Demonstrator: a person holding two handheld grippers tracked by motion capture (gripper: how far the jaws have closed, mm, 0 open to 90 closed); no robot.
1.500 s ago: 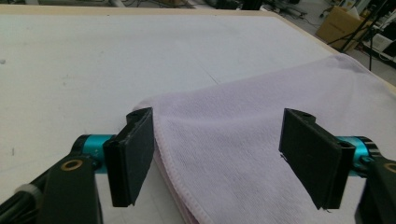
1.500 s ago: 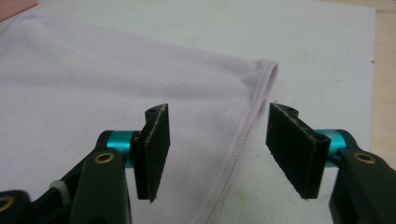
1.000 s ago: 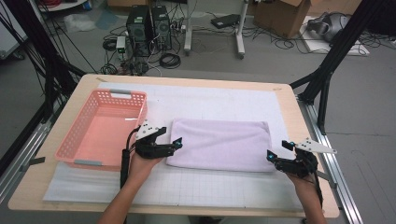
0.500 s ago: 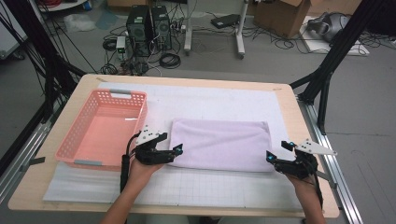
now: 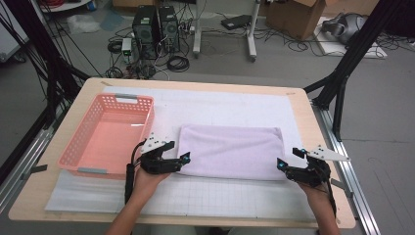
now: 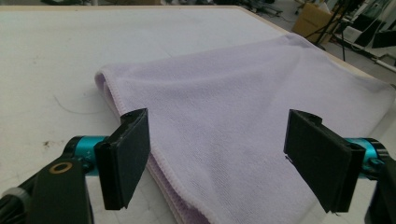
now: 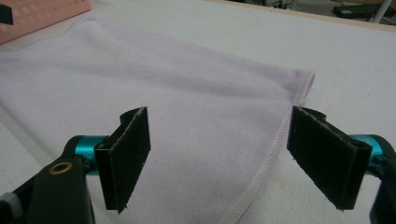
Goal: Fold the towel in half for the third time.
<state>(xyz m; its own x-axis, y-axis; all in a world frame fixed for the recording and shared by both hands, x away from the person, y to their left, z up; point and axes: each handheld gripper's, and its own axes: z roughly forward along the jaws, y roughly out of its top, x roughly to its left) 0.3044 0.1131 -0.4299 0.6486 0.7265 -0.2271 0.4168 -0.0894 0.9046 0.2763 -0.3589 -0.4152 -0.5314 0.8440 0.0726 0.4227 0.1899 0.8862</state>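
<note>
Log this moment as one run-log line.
left hand-held gripper: open, at towel's near-left corner | right hand-held gripper: open, at near-right corner | towel: folded, flat on mat, beside basket | grasp: not yet

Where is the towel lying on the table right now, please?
In the high view the towel lies folded flat mid-table, just right of the basket, with the left gripper and right gripper at its near corners.

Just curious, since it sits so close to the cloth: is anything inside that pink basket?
Nothing shows inside the pink basket in the high view; its bare floor is visible. The near wall hides a thin strip of floor behind it. The folded lilac towel lies beside it.
</note>
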